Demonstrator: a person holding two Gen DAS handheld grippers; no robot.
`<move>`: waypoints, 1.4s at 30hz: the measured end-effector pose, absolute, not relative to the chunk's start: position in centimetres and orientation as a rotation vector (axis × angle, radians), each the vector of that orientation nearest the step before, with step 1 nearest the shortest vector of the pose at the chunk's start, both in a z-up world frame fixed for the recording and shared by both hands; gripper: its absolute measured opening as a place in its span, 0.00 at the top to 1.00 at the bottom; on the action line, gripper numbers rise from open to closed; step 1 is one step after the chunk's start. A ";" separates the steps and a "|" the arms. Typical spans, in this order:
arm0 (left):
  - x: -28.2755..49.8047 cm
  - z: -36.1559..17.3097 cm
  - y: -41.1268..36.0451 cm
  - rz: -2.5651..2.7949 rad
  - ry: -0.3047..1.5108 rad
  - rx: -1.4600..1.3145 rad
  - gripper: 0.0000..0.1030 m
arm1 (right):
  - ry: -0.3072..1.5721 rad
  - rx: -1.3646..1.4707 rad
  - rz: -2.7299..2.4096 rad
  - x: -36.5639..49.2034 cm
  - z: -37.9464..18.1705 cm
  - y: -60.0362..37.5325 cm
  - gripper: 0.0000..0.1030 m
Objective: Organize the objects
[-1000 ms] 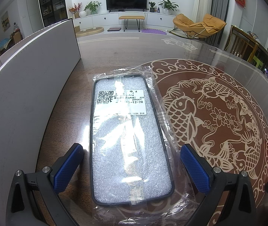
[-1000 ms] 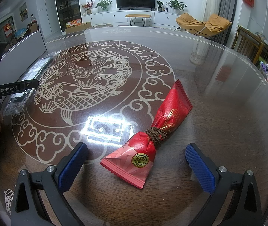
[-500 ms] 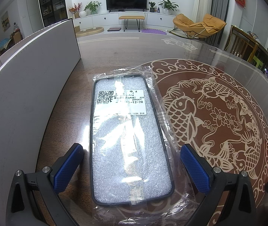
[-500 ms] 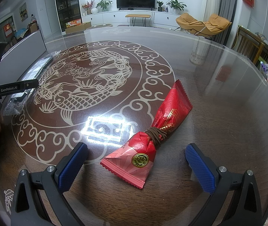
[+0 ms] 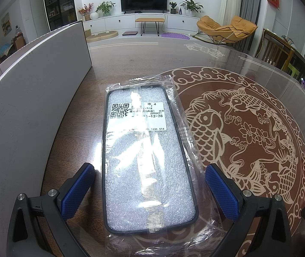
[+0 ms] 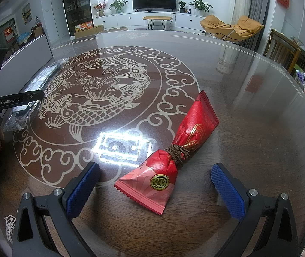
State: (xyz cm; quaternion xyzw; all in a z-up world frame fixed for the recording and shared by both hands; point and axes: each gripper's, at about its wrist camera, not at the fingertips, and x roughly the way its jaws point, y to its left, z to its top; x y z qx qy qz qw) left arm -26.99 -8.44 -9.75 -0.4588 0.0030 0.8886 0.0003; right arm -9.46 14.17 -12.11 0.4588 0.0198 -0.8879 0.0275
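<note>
Here the left gripper has its jaws spread wide and empty, one blue pad on each side of a phone case sealed in a clear plastic bag, and neither pad touches it. The case lies flat on the table, lengthwise along the jaws, just beside a grey board standing on its left, with the fish pattern on its right. It looks light and fairly stiff at the rim, but the loose, glossy bag will likely slide over both the case and the glass top, so a hold across the long edges near the close end seems safest. The right gripper is likewise wide open and holding nothing, its pads on either side of a red snack packet lying right of the fish pattern. The packet is tied at the waist with brown cord; it looks light, crinkly and soft, perhaps crushable, and the tied waist or the plump near half is probably the firmest place to pinch.
</note>
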 end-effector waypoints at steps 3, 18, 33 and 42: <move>-27.1 -9.7 -8.5 2.767 0.027 -1.453 0.00 | -0.035 1.373 -2.719 -9.3 -11.8 15.0 0.00; -26.0 -8.0 -7.3 2.752 0.105 -1.419 0.26 | -0.074 1.603 -2.590 -12.8 -10.2 15.1 0.77; -19.2 -3.5 -6.9 2.860 0.145 -1.222 0.26 | -0.118 1.489 -2.608 -9.5 -5.2 14.3 0.77; -16.0 2.3 -9.8 2.886 -0.002 -1.109 0.26 | -0.099 1.399 -2.604 -8.1 -1.8 11.8 0.77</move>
